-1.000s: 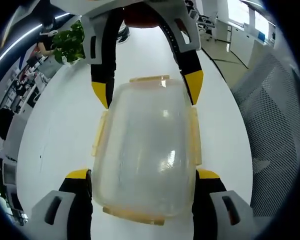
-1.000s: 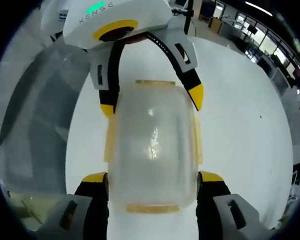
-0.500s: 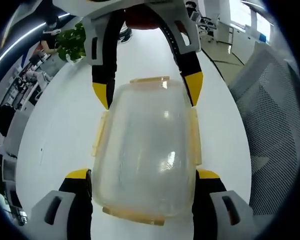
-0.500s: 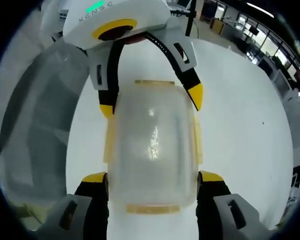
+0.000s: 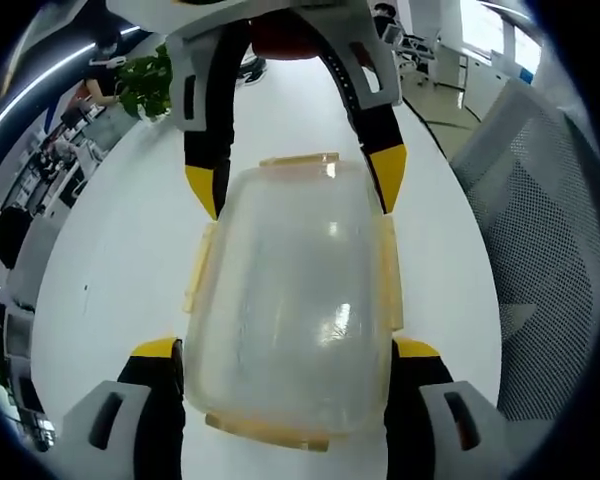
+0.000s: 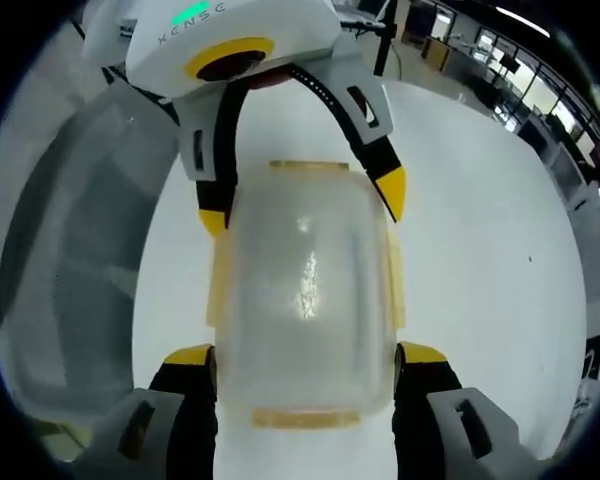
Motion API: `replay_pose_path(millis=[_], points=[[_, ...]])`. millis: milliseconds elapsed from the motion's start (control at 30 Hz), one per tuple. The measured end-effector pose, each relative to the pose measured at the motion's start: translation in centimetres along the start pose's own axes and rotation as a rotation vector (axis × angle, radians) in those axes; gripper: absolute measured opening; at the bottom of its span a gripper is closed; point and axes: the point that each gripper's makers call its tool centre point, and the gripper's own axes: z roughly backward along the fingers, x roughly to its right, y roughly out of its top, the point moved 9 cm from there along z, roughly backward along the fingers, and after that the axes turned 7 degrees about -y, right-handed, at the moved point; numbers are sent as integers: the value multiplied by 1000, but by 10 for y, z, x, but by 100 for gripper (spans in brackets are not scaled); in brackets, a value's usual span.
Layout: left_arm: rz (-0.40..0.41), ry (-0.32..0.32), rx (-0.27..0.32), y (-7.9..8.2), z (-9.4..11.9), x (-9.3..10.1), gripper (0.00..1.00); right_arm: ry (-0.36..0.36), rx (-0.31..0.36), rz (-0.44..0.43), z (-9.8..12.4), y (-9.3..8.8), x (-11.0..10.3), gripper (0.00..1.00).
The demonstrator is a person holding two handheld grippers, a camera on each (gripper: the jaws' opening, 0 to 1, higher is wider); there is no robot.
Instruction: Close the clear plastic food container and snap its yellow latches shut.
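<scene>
Your left gripper (image 5: pixel 285 350) has its 2 jaws clamped on the sides of the container (image 5: pixel 290 310), which sits lid-on upon the white table (image 5: pixel 130 260). Your right gripper (image 6: pixel 305 355) grips the same container (image 6: pixel 305 300) from the opposite end. Yellow latches (image 5: pixel 298 159) line its edges. Beyond stands a mesh chair (image 5: pixel 540 250) and a plant (image 5: pixel 145 85).

container (image 5: pixel 290 320) on table (image 5: pixel 120 270), between both grippers' jaws, chair (image 5: pixel 540 250) beside table

Both tongs (image 5: pixel 292 358) (image 6: pixel 305 360) have black jaws, yellow tips and white housings.
</scene>
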Motion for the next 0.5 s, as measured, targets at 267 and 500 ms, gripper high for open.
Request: replay_pose_path(millis=[267,500], points=[[11,6,2,-7,4,2,83,4,-4,10,-3,8,-1,72],[19,11,7,-10,6,3,83,0,-2,9,-5,11,-2,72]])
